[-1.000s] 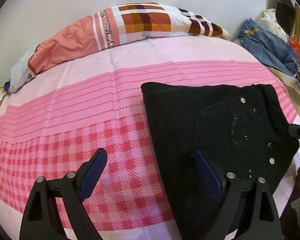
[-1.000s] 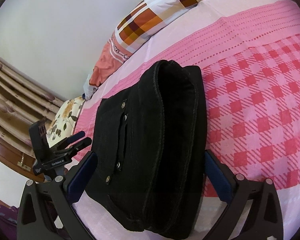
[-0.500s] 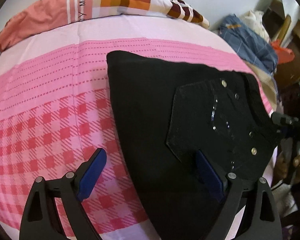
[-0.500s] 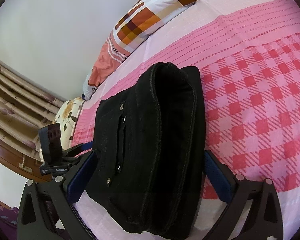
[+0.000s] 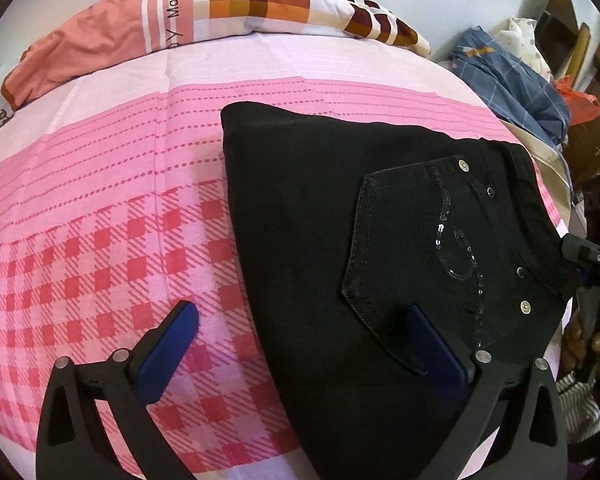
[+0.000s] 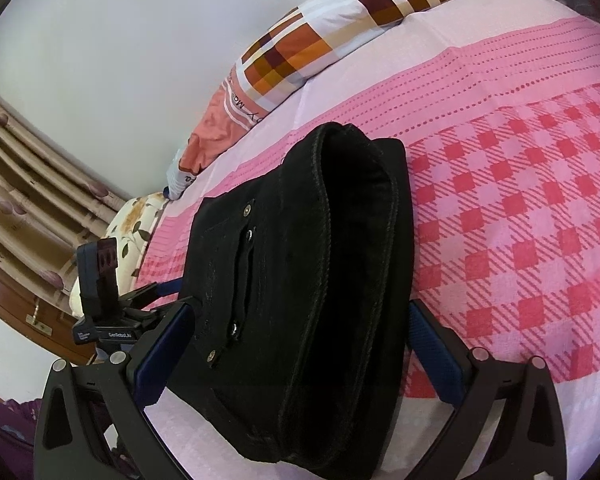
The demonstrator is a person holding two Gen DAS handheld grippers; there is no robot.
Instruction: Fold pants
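Folded black pants [image 5: 340,240] lie on a pink checked bedsheet [image 5: 100,240]; left tool [image 5: 300,320] opening, right tool [image 6: 300,320] released.

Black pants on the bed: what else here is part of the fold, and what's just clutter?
Job:
folded black denim pants
left gripper, jaws opening
right gripper, open around the pants

Lying about:
orange-brown checked pillow
pink gingham bedsheet
blue plaid cloth pile
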